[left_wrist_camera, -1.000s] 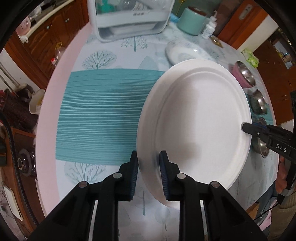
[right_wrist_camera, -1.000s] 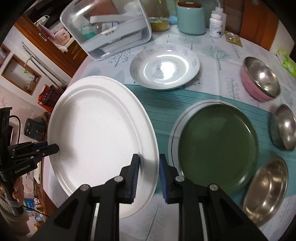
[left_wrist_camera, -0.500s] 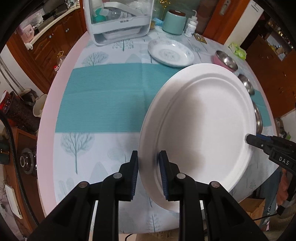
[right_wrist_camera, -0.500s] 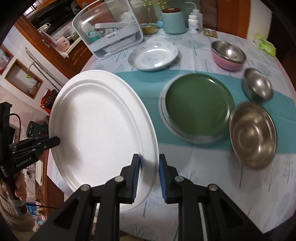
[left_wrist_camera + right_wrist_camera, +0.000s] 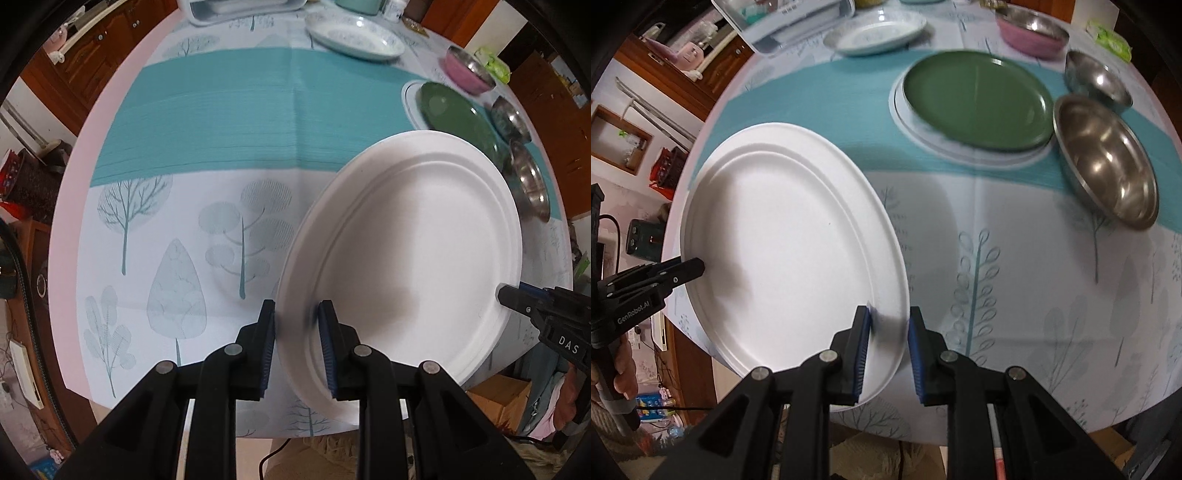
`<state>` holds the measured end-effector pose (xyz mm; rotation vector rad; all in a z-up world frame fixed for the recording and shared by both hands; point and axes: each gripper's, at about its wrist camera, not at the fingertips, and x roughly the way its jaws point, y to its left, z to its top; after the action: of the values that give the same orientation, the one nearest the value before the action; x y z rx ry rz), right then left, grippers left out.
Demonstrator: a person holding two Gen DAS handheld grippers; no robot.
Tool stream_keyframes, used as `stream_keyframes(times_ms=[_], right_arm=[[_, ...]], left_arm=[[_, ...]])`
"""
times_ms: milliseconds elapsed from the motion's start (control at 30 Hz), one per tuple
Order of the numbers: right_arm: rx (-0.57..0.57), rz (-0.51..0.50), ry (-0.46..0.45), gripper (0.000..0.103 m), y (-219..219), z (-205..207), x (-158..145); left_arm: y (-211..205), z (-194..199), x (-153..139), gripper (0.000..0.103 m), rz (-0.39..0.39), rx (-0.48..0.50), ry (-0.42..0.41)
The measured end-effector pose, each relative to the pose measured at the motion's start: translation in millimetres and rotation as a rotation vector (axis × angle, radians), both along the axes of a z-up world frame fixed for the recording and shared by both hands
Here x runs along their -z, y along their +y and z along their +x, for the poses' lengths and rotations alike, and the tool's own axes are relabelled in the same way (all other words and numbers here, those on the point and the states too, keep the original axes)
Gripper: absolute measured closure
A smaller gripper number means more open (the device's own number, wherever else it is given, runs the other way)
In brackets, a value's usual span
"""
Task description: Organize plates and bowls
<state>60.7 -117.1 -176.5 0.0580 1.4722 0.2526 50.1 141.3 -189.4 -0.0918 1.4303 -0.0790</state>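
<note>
Both claws are clamped on the same big white oval plate (image 5: 413, 251): my left gripper (image 5: 297, 347) pinches the rim at one end between its ribbed blue pads, and my right gripper (image 5: 888, 347) pinches the opposite rim. I see the plate as matte and foam-like, with a raised stepped border, held tilted above the near edge of the round table (image 5: 66, 206). A glossy cloth (image 5: 192, 236) printed with pale trees and a ribbed teal band covers the table. On the teal band sits a smooth dark green plate (image 5: 975, 99) on a wider white one. Just beside it are two shiny steel bowls (image 5: 1104, 158), a pink-sided bowl (image 5: 1030, 35) behind, and a patterned glazed dish (image 5: 875, 31) farther back.
</note>
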Motion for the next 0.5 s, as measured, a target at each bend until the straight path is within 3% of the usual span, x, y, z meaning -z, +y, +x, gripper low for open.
stream_keyframes(times_ms=[500], right_arm=[[0.033, -0.038, 0.054, 0.081, 11, 2, 22]], left_arm=[[2, 6, 31, 0.081, 0.003, 0.009, 0.053]])
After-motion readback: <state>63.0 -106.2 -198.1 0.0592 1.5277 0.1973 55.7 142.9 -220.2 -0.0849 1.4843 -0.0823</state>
